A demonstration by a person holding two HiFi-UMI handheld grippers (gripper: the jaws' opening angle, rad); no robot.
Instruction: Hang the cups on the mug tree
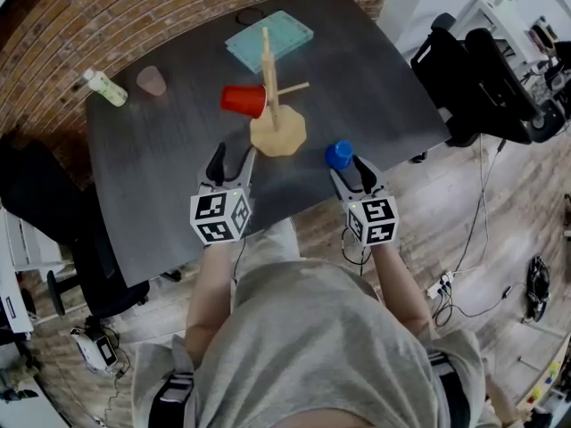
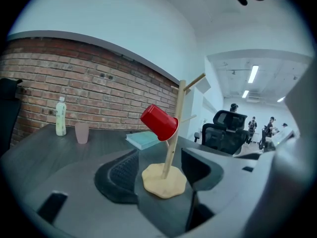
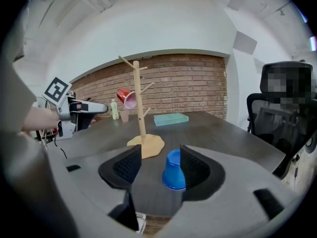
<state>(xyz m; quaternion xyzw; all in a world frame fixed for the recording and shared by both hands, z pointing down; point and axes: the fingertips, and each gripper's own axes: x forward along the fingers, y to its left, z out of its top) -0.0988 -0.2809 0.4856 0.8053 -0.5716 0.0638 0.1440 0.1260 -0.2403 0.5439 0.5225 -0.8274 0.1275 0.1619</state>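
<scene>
A wooden mug tree [image 1: 276,96] stands mid-table on a round base. A red cup [image 1: 244,100] hangs on its left peg, also seen in the left gripper view as the red cup [image 2: 159,121] on the mug tree [image 2: 173,133]. A blue cup [image 1: 338,155] stands upside down near the table's front edge. My right gripper [image 1: 346,168] is open around it: the blue cup [image 3: 174,170] sits by the right jaw, with a clear gap to the left jaw. My left gripper [image 1: 234,157] is open and empty, just in front of the tree's base.
At the back left of the dark table [image 1: 161,168] stand a pink cup [image 1: 152,80] and a pale bottle [image 1: 105,87]. A teal tray [image 1: 268,39] lies behind the tree. Black office chairs [image 1: 482,69] stand to the right. Both grippers are at the table's front edge.
</scene>
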